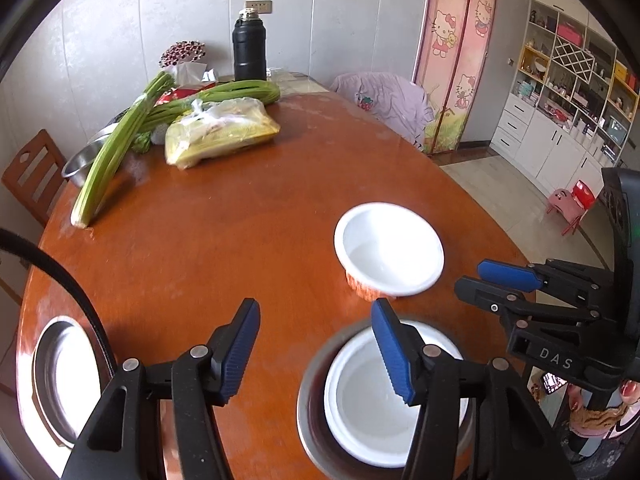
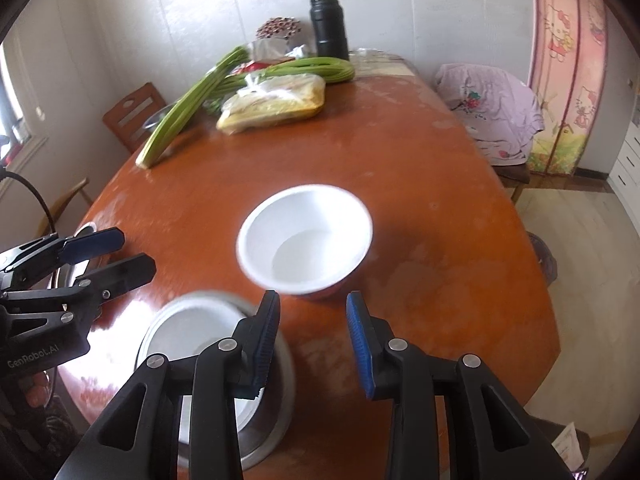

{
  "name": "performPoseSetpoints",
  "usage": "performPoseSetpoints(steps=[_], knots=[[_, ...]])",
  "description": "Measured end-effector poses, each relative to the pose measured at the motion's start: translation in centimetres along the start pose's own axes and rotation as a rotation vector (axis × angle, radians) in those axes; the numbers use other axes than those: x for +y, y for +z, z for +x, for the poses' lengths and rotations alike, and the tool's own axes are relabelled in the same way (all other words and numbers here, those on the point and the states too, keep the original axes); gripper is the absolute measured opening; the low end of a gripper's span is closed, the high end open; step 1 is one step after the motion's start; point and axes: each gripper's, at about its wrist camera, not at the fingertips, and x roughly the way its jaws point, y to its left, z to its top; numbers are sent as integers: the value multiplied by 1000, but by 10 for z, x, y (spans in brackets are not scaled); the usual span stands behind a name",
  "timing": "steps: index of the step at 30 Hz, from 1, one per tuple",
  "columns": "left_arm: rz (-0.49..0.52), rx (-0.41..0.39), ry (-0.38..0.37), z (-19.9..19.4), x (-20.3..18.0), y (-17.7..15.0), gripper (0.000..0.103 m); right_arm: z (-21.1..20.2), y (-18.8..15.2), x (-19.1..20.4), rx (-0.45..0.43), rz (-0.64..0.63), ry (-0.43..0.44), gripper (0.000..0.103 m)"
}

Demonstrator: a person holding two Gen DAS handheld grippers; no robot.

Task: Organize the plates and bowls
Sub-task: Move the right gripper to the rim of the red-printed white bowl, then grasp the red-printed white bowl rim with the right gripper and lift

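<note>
- Steel first: at the near edge of the table (image 1: pixel 248 216) sits a metal bowl (image 1: pixel 310 412) with a white bowl (image 1: pixel 360 412) nested inside it.
- Left gripper (image 1: pixel 316 350) hangs right over that nested pair, jaws released and spread, nothing between the blue pads (image 1: pixel 394 354); one finger crosses the white bowl's rim in the left wrist view.
- Right gripper (image 2: pixel 314 344) hovers just beside the nested pair, on the side toward the table's right edge; its jaws stand parted, gripping nothing, bare tabletop between them.
- Just past both grippers, a second white bowl with a red outside (image 2: pixel 306 240) stands upright and alone on the wood, apart from the nested pair.
- Off at the near left edge, another metal dish (image 1: pixel 60 376) is partly visible.
- Middle of the table is open brown wood.
- Far end now: celery stalks (image 1: pixel 116 148), a bagged yellow packet (image 1: pixel 222 134) and a steel basin (image 1: pixel 86 156) along the left edge.
- Beyond them, a black flask (image 1: pixel 249 46) stands upright by the far edge.
</note>
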Motion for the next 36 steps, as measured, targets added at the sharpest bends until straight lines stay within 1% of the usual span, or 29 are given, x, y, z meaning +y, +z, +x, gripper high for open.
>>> performPoseSetpoints(steps=[5,9,13,18,24,29,32,36], knots=[[22,15,-13,21,-4,24,57,11,16,-11,0,19,-19,40],[34,41,-27,41,-8,39,57,31,26,-23,36,40,-37,40],[36,85,-47,67,-9,50,57,48,30,-28,71,46,-40,40],[26,140,-74,94,-10,52,57,65,31,-31,106,35,-33,40],[18,166,-91,109,-9,52,57,78,32,-29,122,16,-28,40],[13,185,-118,120,-9,51,57,84,34,-25,129,7,-22,36],[14,193,-117,124,-10,51,52,88,34,-23,135,4,-22,33],[7,196,-140,126,-9,51,45,90,36,-19,142,-3,-4,31]])
